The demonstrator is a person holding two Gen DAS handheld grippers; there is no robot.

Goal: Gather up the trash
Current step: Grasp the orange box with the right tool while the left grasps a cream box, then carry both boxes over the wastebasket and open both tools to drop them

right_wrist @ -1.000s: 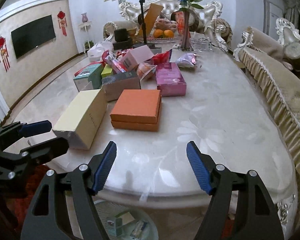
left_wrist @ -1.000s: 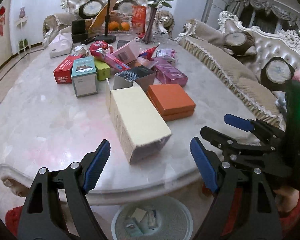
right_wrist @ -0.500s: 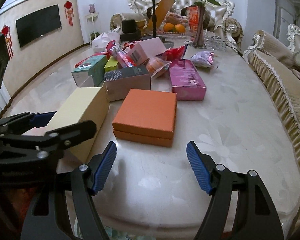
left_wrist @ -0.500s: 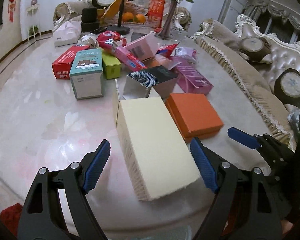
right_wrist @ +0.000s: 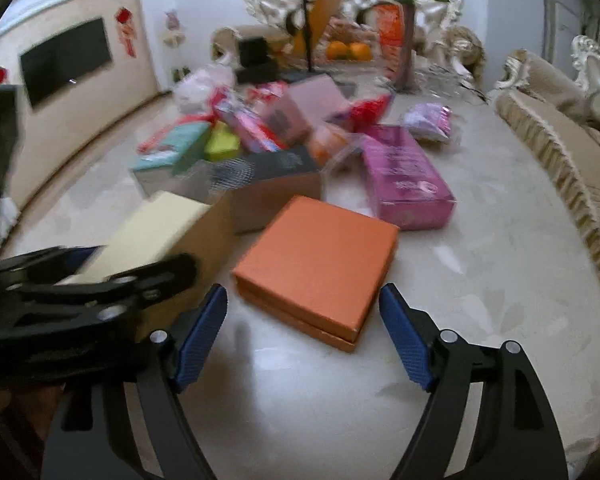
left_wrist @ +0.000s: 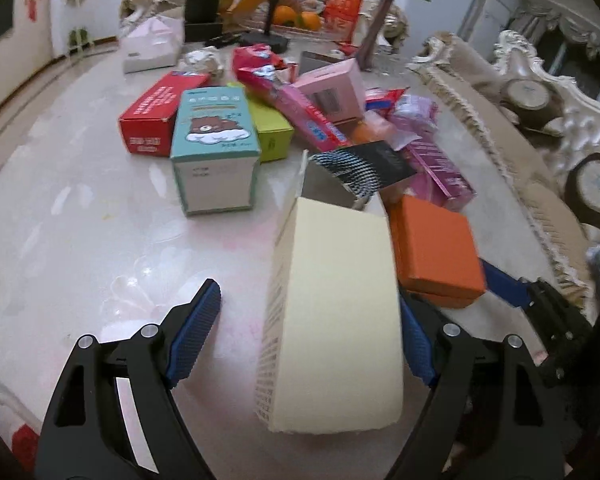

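Left wrist view has the left gripper (left_wrist: 308, 336) spread wide around the near end of the cream box (left_wrist: 332, 312). One blue pad sits right at the box's right side, the other well clear on the left, so nothing's squeezed yet. The box lies lengthwise on the marble table (left_wrist: 80, 240), just beside the orange box (left_wrist: 432, 248). To do this well I'd shift left a bit to centre the box, push in so the pads land on the long sides, not the flimsy torn end, then close gently since it's thin cardboard.

The right gripper (right_wrist: 302, 336) is opening, with only the near corner of the orange box (right_wrist: 320, 264) poking between its fingers and neither pad touching. It's a flat, wide box, so it probably needs all that spread.

Compared to a second ago, both grippers have come in from the table edge. Back then the cream box sat ahead of the left fingers, and a bin showed on the floor below. It's out of shot now.
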